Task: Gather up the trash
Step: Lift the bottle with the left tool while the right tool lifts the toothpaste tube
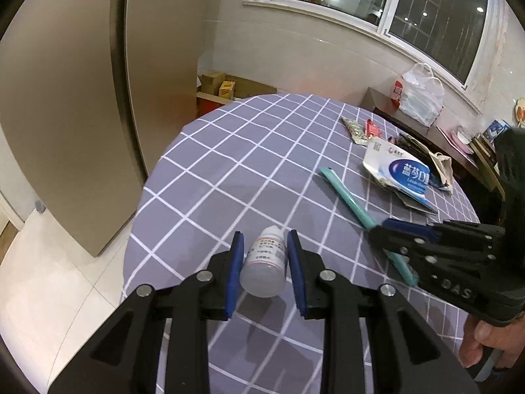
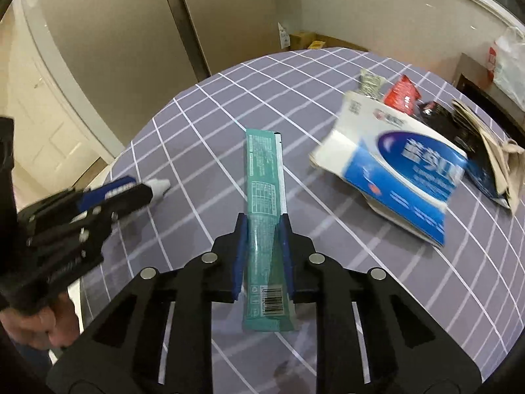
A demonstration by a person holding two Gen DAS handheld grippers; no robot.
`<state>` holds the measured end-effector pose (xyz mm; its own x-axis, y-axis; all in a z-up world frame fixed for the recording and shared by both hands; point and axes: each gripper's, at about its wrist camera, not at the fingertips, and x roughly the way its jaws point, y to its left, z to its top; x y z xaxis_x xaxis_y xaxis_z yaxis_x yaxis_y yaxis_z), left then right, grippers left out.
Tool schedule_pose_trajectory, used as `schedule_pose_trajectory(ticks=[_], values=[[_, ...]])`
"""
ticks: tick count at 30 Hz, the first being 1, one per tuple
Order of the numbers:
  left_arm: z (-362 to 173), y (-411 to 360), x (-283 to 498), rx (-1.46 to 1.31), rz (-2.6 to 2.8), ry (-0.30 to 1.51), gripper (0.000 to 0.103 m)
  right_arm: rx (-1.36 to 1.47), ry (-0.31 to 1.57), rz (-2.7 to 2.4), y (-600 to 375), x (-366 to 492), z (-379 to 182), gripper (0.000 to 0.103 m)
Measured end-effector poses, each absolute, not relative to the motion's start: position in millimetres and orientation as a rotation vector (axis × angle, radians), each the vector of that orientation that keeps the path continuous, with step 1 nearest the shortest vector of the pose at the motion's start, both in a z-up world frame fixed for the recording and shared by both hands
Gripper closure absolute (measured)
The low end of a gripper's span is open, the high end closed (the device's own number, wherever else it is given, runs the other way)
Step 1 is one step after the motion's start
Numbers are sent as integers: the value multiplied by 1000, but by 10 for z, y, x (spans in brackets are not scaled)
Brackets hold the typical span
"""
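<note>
Left tool [image 1: 265,246] gripping small bottle [image 1: 265,267] (capped), right tool [image 2: 262,226] gripping teal sachet [image 2: 265,197]

In the right wrist view the blue and white box [image 2: 403,177] is smeared by motion blur, its print unreadable. The left gripper [image 2: 144,192] is blurred too, covering most of the small bottle [image 2: 160,184]. The label text on the bottle is too small to read.
</note>
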<state>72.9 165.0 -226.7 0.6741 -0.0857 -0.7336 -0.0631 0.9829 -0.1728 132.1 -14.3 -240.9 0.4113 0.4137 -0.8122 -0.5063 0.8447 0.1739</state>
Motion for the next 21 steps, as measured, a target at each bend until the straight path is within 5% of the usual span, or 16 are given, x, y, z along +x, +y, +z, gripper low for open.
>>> schedule_pose_trajectory(ticks=[12, 21], values=[[-2360, 1410, 790, -113, -5, 873, 77, -268, 934, 581, -36, 1260, -2444, 76], [-2300, 1460, 796, -173, 0, 867, 79, -32, 964, 672, -399, 1334, -2346, 90]])
